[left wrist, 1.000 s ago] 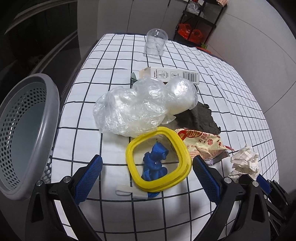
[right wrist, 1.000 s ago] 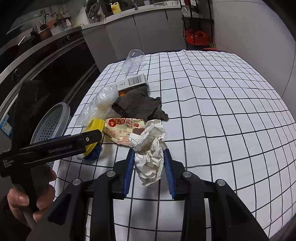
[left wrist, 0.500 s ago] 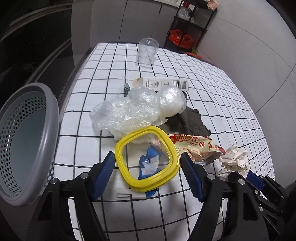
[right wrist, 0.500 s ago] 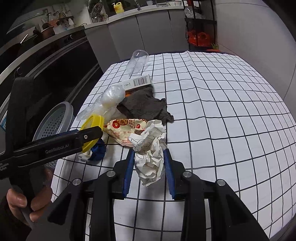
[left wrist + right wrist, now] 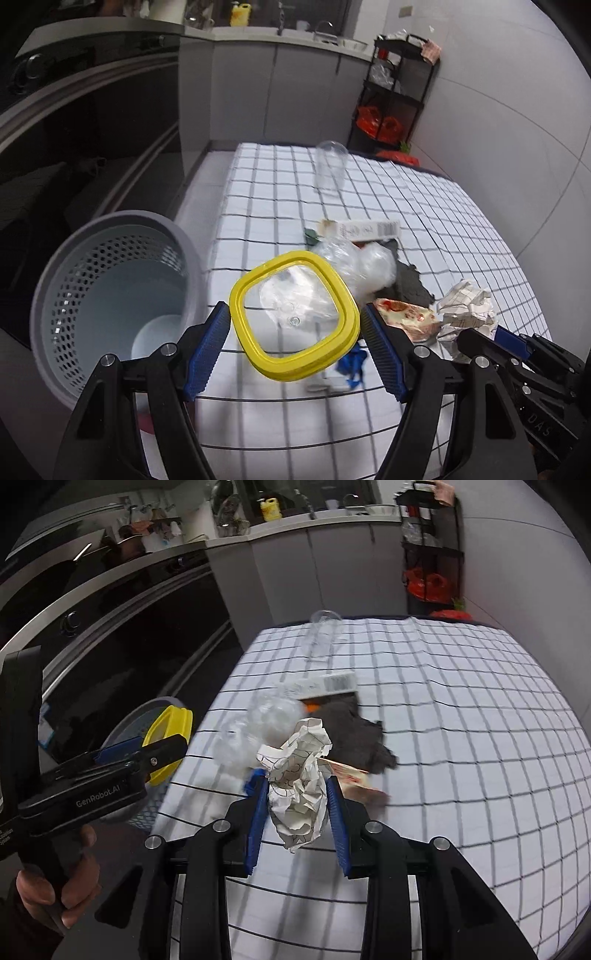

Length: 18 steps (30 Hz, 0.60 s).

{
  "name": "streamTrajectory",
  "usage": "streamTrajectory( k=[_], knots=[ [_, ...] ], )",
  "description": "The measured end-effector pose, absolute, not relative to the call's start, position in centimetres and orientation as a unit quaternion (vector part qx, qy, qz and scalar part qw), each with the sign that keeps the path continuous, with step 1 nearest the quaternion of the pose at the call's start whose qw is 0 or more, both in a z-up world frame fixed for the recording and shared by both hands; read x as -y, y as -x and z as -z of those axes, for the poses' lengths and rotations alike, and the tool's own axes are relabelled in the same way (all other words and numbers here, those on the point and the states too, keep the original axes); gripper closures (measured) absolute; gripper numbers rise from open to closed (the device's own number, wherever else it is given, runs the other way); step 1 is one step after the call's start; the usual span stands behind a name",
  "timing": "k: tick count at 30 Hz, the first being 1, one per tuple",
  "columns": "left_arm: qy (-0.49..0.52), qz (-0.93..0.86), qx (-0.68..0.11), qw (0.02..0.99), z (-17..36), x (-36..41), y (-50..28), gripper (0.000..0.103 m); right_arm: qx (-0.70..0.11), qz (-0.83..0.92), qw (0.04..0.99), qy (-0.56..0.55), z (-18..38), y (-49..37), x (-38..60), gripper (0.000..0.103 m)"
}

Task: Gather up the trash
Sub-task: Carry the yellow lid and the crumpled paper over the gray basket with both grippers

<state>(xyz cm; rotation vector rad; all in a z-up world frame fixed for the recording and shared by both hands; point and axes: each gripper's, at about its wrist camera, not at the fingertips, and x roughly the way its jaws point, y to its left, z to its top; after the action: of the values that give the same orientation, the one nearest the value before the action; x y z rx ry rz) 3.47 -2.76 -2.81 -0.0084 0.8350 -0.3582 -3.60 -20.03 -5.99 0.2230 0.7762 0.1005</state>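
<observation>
Trash: a yellow lid [image 5: 293, 314] and a paper ball [image 5: 299, 782] are each in a tool and lifted off the table; the rest lies on the checked tablecloth [image 5: 424, 206].
Left gripper [image 5: 295, 350]: its blue pads are pressed against the lid's two opposite sides, with the lid's clear face turned toward the camera.
Right gripper [image 5: 295, 816]: pinching the crumpled paper ball between its pads.
Bin [image 5: 92, 258]: a grey perforated basket beside the table's left edge, mouth tilted up and open.
Key relation: the bin lies just left of and below the lid, so the left gripper is the nearer one; from the right wrist view the bin [image 5: 136, 723] sits well off to the left, behind the left gripper [image 5: 147, 753].
Next move, as I judge it: carry the lid left over the bin's mouth and let go; the paper ball has further to travel.
Still on the cloth: plastic wrap [image 5: 354, 262], dark rag [image 5: 410, 280], snack wrapper [image 5: 406, 317], small carton [image 5: 365, 229], blue scrap [image 5: 351, 363], clear cup [image 5: 330, 166].
</observation>
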Motion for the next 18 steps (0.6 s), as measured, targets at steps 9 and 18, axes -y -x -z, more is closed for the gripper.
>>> streamTrajectory(
  k=[9,18],
  knots=[
    [0.011,0.078,-0.38,0.921,1.5,-5.5,-4.3,0.033,-0.367,-0.155,0.915,-0.066,4.3,-1.6,12.1,0.072],
    [0.019,-0.007,-0.389,0.921,2.8,-12.1,-5.6,0.032,-0.385,-0.231,0.893,-0.023,5.1,-5.8,3.9,0.072]
  ],
)
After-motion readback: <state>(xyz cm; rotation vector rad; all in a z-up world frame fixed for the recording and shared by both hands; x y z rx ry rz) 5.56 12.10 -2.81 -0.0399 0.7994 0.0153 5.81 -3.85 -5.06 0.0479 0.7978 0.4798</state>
